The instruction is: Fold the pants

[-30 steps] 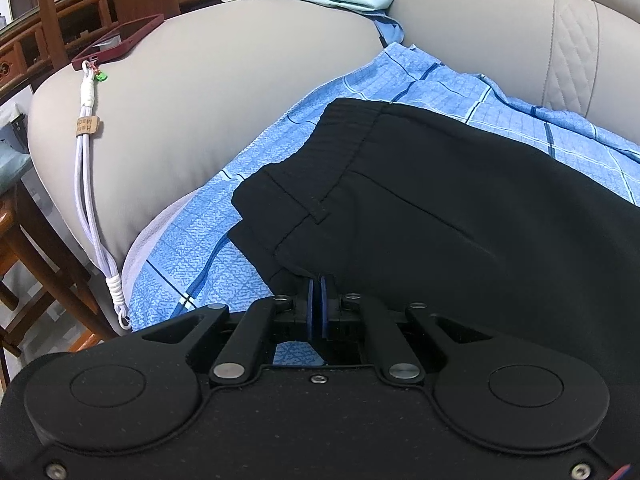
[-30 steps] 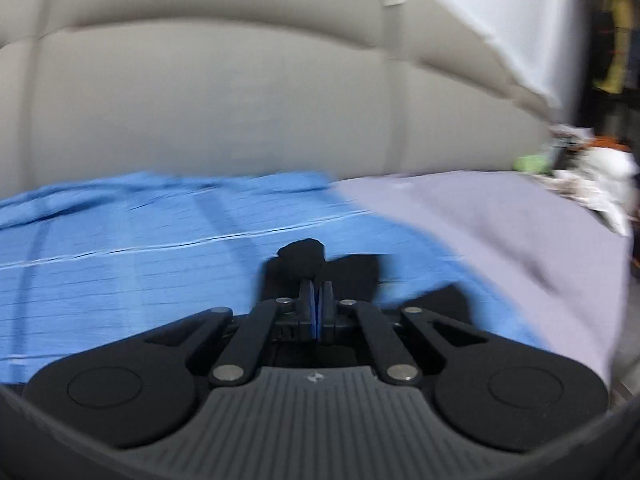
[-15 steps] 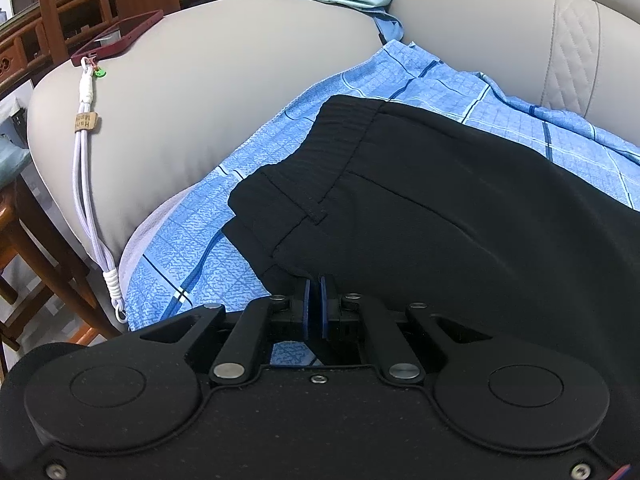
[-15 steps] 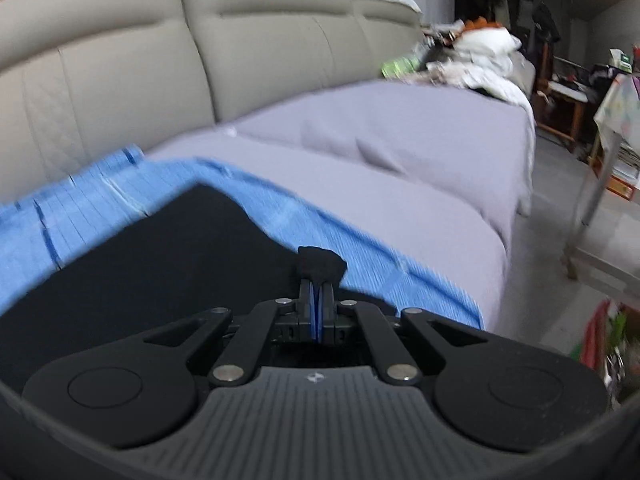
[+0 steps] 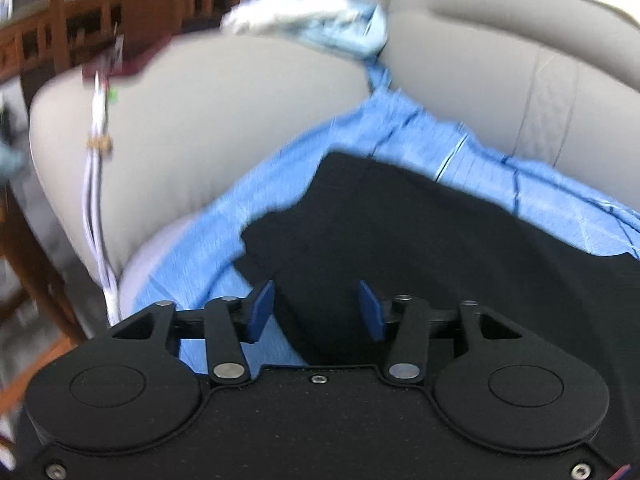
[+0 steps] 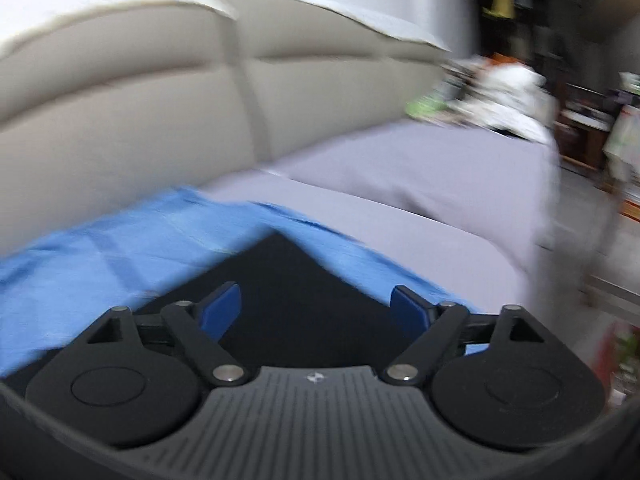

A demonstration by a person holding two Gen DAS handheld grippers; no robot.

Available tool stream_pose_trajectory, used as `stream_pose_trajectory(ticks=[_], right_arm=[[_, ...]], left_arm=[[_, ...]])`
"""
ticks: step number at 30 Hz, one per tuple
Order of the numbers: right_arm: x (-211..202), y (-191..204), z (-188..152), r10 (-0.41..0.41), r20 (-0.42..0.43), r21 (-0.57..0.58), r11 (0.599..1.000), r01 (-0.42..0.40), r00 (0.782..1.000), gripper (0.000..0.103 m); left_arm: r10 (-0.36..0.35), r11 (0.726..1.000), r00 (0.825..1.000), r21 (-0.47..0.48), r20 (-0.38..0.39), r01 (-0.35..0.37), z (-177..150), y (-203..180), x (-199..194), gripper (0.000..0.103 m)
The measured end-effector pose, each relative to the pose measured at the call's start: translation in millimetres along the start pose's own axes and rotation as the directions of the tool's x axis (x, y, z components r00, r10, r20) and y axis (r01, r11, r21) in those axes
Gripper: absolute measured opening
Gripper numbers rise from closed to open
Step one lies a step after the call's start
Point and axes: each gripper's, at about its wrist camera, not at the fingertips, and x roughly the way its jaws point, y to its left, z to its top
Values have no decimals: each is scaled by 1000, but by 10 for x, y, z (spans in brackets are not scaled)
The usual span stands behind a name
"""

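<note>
With the left claw [image 5: 316,310] and right claw [image 6: 316,312] both spread wide and empty above the black pants [image 5: 400,240], the loose fold could slip open on the blue sheet [image 5: 200,248].

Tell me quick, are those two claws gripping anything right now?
Left claw: open, holding nothing, above the black fabric pants.
Right claw: open, holding nothing, also above the pants.

no legible text, label or number anywhere — both views motion-blurred
</note>
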Motion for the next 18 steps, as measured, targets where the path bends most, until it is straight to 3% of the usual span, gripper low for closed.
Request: stream_pose_trajectory(ticks=[3,5,8,11,14,16,18], right_arm=[[-257,475,-93,224,25,-48,974,-222,974,98],[-434,901,-242,388,8,-106,917,-385,922,101],[-704,1533,-562,561,-46,-206,804,-558,826,101],[-970,2120,-923,676,-137,-285,673,-683,724,101],[-1240,2629,-1255,732,-232,-355,550,-756,641,98],[-1387,2882,-1437,749,-274,-402,480,-780,603,94],[-1493,3098,-1571,751,-297,-448,437,-780,590,89]], left_arm=[[-43,997,996,61,79,38,32,-102,-171,57],[-95,992,989,96,113,84,25,-200,-243,57],[-162,978,978,149,128,143,-41,-365,-242,52],[-198,967,975,184,100,177,-128,-464,-128,42],[-170,973,982,175,81,154,-194,-449,-3,31],[-134,980,988,157,80,120,-219,-362,88,30],[-87,988,994,133,73,76,-246,-247,186,29]])
